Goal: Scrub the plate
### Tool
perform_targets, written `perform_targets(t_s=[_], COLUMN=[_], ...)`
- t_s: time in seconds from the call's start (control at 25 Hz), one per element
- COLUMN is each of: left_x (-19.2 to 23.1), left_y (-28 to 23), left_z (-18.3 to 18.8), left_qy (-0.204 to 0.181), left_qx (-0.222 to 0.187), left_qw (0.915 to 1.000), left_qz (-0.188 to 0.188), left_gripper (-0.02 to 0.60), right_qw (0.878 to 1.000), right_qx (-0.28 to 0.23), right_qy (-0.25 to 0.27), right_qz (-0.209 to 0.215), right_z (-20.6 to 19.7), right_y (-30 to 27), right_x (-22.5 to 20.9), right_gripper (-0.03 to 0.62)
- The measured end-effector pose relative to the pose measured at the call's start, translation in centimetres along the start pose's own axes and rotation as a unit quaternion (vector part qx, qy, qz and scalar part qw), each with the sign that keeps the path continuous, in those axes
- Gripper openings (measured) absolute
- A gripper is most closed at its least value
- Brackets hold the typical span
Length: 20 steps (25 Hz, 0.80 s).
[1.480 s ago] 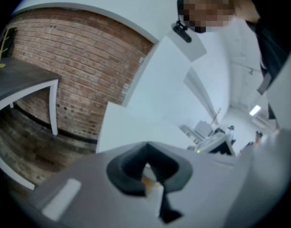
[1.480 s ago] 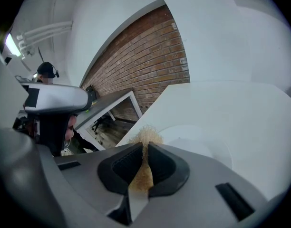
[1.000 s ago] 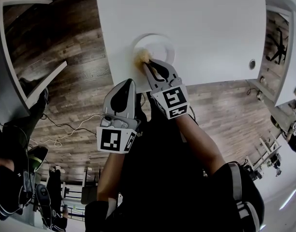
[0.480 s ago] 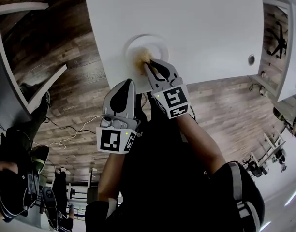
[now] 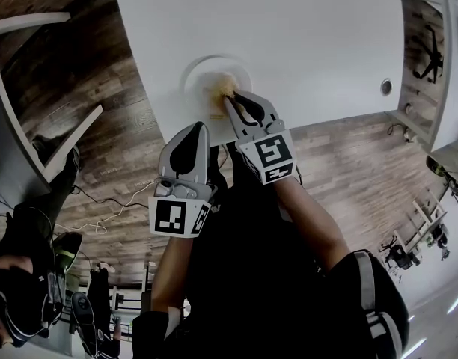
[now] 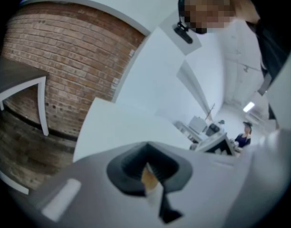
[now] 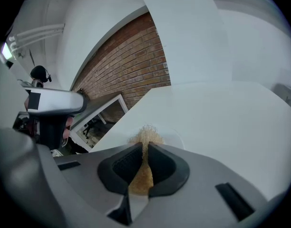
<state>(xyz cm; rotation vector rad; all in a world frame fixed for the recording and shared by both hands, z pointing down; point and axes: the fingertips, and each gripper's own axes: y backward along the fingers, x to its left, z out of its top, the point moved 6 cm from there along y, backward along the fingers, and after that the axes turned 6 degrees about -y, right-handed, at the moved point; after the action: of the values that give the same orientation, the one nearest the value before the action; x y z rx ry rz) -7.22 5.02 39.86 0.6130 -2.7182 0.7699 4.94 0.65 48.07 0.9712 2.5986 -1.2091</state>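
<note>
A white plate [image 5: 201, 72] lies on the white table [image 5: 304, 36] close to its near edge. My right gripper [image 5: 230, 100] is shut on a tan mesh scrubber [image 5: 224, 87], which presses on the plate's middle. In the right gripper view the scrubber [image 7: 145, 137] sticks out between the shut jaws of the gripper [image 7: 145, 150], with the plate's rim [image 7: 176, 139] just beyond. My left gripper [image 5: 194, 130] hangs off the table's edge, over the wooden floor, near the plate but not touching it. In its own view the left gripper [image 6: 148, 169] looks shut and holds nothing.
A round grommet [image 5: 385, 87] sits in the table at the right. A grey table with white legs [image 5: 46, 88] stands at the left over the wooden floor. Cables [image 5: 102, 214] trail on the floor. A person [image 5: 19, 290] is at lower left.
The scrubber has slid from the plate's left part toward its middle. The head view has shifted, so table and plate now sit further left. The left gripper has stayed put.
</note>
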Motion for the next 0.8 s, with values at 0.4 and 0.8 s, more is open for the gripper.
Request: perform_targets(t_s=[0.4,0.8], left_x=[-1.4,-2.2], left_y=[-1.1,-2.3], left_z=[0.2,0.4], left_qy=[-0.006,-0.01], left_qx=[0.002,0.005], left_qw=[0.9999,0.9997], left_qz=[-0.013,-0.022], left_gripper=[0.003,0.003], right_qw=[1.0,1.0], right_qx=[-0.01,-0.013], right_qy=[-0.007,-0.018], right_qz=[-0.009,-0.021], right_z=[0.1,0.0], right_y=[1.2,2.0], right_x=[-1.4,-3.0], right_gripper=[0.032,0.032])
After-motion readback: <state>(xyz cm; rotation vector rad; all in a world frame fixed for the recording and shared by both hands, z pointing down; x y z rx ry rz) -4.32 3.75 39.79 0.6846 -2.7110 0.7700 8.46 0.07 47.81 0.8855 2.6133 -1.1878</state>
